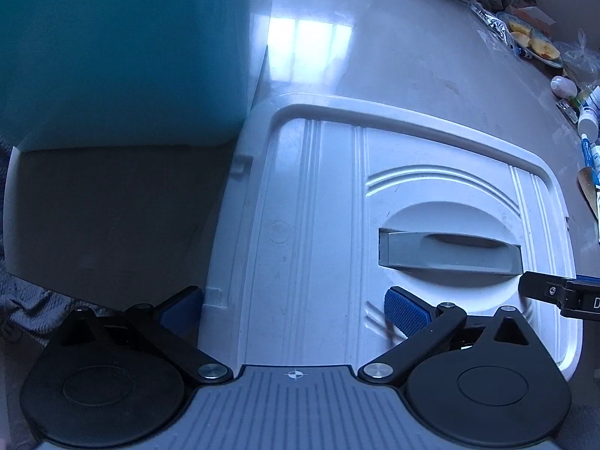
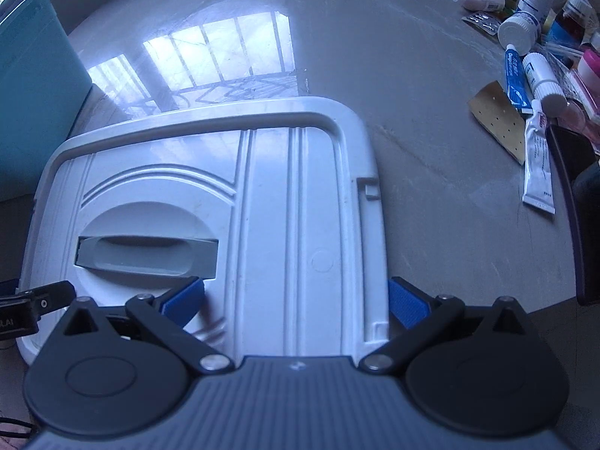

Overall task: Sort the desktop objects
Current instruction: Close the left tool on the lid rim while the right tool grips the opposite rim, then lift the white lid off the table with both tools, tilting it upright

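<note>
White plastic storage-box lid [image 2: 270, 202] with grey recessed handle [image 2: 146, 257], lying flat on the bench, teal bin [image 2: 33, 86] beside it, tubes [image 2: 538, 165] and medicine bottles [image 2: 521, 26] scattered at right

The white lid [image 2: 262, 195] fills the lower centre of both views under the wide-open left gripper [image 1: 296, 311] and right gripper [image 2: 296, 303], the teal bin [image 1: 123, 48] blocks the upper left, clutter of bottles and tubes [image 2: 532, 60] crowds the right edge, and the bare tabletop [image 2: 431, 75] between them is passable.
</note>
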